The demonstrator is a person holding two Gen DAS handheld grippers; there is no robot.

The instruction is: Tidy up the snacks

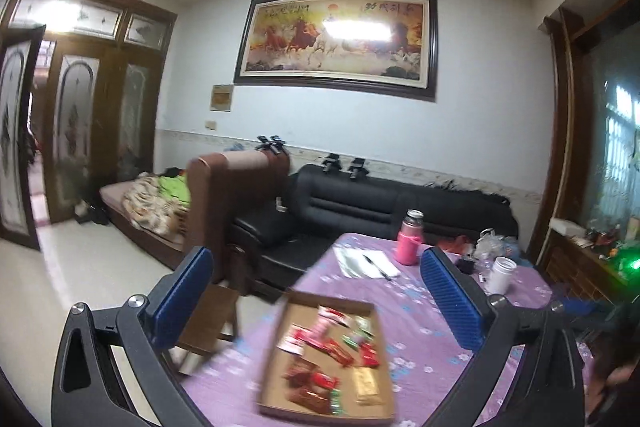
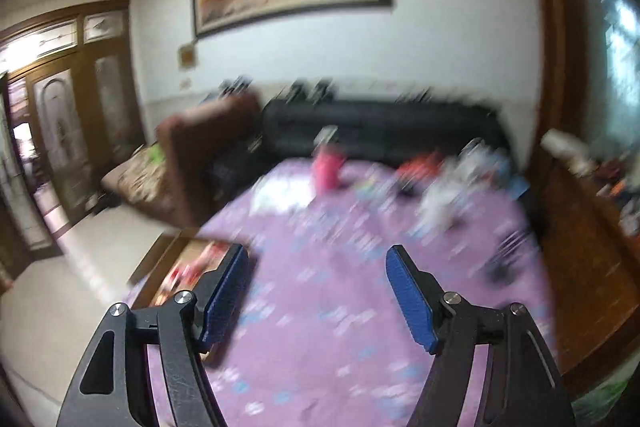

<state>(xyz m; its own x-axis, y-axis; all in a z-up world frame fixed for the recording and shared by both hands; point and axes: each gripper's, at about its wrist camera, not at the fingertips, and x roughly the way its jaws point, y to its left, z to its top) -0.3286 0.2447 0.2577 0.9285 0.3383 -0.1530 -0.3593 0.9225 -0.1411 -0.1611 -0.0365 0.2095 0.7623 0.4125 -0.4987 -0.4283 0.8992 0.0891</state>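
A shallow cardboard tray (image 1: 276, 343) lies on the purple flowered tablecloth (image 1: 420, 339), near its left edge. Several red, green and gold snack packets (image 1: 332, 347) are scattered inside it. My left gripper (image 1: 316, 259) hangs open above the tray, its blue pads wide apart with nothing between them. In the blurred right wrist view, my right gripper (image 2: 316, 255) is open over bare tablecloth (image 2: 320, 307), empty. The tray (image 2: 160, 259) shows at its left, partly behind the left finger.
At the table's far end stand a pink bottle (image 1: 409, 241), a white cup (image 1: 500, 275), papers with a pen (image 1: 366, 263) and plastic bags (image 1: 494, 241). A wooden chair (image 1: 212, 315) stands at the table's left side. A black sofa (image 1: 400, 203) lies beyond.
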